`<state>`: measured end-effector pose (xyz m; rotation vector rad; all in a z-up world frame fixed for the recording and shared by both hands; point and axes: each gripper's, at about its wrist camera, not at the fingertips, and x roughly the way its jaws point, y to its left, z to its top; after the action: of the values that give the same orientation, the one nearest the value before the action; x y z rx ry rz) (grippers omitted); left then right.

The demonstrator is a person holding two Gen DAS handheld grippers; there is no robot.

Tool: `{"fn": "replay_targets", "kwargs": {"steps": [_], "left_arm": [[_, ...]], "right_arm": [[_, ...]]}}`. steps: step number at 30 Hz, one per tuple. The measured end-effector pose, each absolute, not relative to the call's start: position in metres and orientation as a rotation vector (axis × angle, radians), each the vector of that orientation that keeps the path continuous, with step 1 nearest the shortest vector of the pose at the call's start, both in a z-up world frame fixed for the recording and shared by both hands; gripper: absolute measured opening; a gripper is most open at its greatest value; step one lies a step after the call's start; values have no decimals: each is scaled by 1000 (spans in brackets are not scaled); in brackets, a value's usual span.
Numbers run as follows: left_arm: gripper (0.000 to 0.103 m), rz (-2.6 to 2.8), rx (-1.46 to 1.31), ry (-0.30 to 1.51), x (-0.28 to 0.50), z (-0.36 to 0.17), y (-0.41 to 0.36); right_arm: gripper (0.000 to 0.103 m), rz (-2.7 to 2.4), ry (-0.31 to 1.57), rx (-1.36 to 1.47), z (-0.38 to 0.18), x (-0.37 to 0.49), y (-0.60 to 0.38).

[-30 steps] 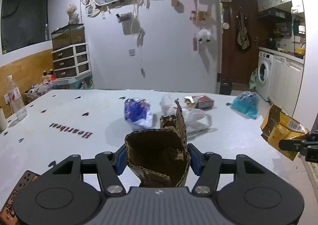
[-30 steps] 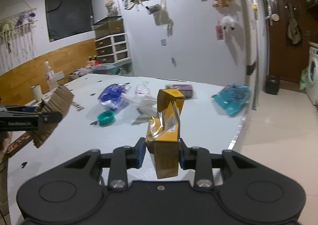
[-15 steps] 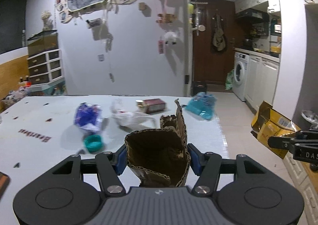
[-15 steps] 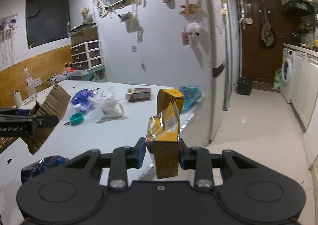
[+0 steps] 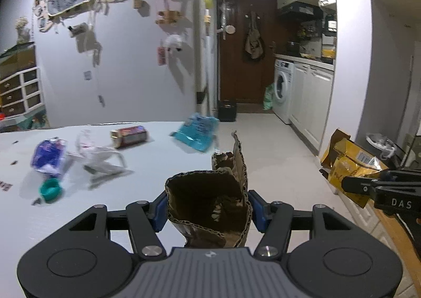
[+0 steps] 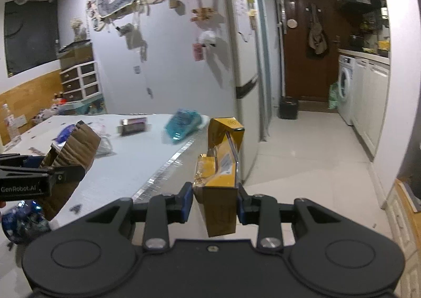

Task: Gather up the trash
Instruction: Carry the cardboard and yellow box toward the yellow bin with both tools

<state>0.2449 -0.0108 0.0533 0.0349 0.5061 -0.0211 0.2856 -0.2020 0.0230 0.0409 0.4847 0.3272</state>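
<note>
Both grippers swung right | left gripper [image 5: 208, 206] cardboard [image 5: 210, 203] | right gripper [image 6: 214, 199] yellow box [image 6: 219, 174]

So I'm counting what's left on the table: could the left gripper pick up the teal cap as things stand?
Probably not: the left gripper is shut on the torn cardboard piece, so its jaws are full. The teal cap itself lies uncovered on the table.

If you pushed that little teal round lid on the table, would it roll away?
The small teal round lid seems to lie flat on the white table, so a push would probably slide it, not roll it. It looks like light plastic, so it should move easily. Tipped onto its edge, it might roll.
</note>
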Motion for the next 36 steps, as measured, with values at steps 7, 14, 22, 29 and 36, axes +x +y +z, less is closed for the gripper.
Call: {"fn": "replay_targets", "kwargs": {"steps": [7,14,22,29,36], "left_arm": [[61,-83,31,541,262,35,-60],[61,-135,6,615,288,1,-101],[61,-154,-33,742,324,-57,-131],[61,-171,-48,875,350,-117,-140],[61,-185,-25,1010,373,-172,-147]], "right_arm": [[34,252,522,43,4,283,-243],[34,187,585,70,-23,287,-284],[34,156,714,67,-73,307,-309],[34,147,869,111,-126,333,-325],[34,153,1014,135,-175,355,-330]]}}
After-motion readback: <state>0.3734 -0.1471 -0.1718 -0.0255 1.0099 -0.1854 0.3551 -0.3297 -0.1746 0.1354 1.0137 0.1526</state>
